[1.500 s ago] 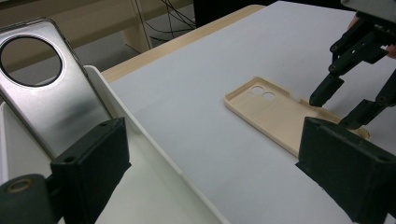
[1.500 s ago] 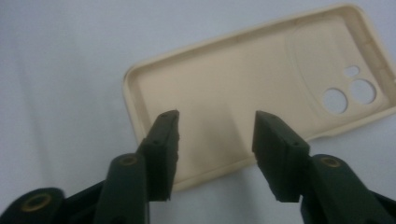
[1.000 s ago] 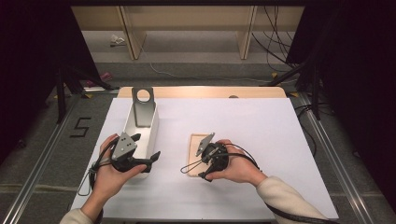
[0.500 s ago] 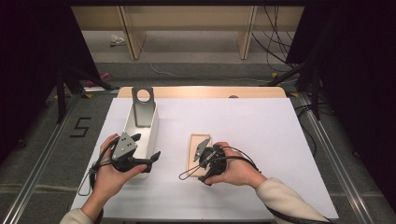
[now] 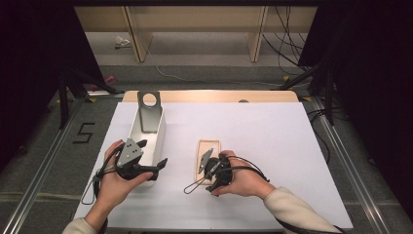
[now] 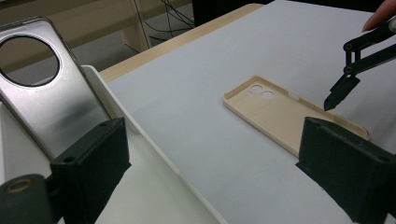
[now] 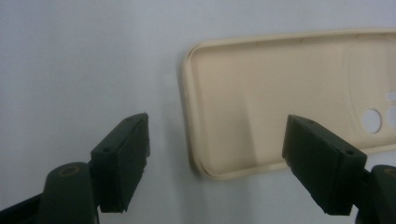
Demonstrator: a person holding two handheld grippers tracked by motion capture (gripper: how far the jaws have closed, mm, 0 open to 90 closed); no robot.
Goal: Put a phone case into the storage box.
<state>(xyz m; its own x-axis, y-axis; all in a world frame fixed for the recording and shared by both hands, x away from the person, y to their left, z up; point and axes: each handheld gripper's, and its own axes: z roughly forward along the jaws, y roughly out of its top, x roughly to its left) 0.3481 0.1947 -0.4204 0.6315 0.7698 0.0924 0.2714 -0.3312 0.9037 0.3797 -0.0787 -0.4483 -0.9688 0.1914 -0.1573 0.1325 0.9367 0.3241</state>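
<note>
A beige phone case (image 5: 208, 146) lies inside-up on the white mat. My right gripper (image 5: 208, 171) hovers over its near end. In the right gripper view the jaws (image 7: 217, 128) stand wide on either side of the case's (image 7: 280, 93) corner; they have just been closing a little, and no pad touches it. A silver phone body (image 5: 148, 109) with a round hole leans in the white tray (image 5: 160, 131). My left gripper (image 5: 153, 152) is open at the tray's near end, with nothing between its pads (image 6: 212, 149). Its view takes in the silver body (image 6: 42, 93), the case (image 6: 280, 109) and the right gripper's tip (image 6: 341, 88).
The white mat (image 5: 272, 146) covers a wooden table whose far edge (image 5: 209, 96) shows. Wooden shelving and loose cables stand behind the table. Metal rails run along both sides on the floor, and a "5" (image 5: 85, 131) is marked at the left.
My right hand has edged slightly nearer and to the left over the case's near end. The left hand and the case have not moved.
</note>
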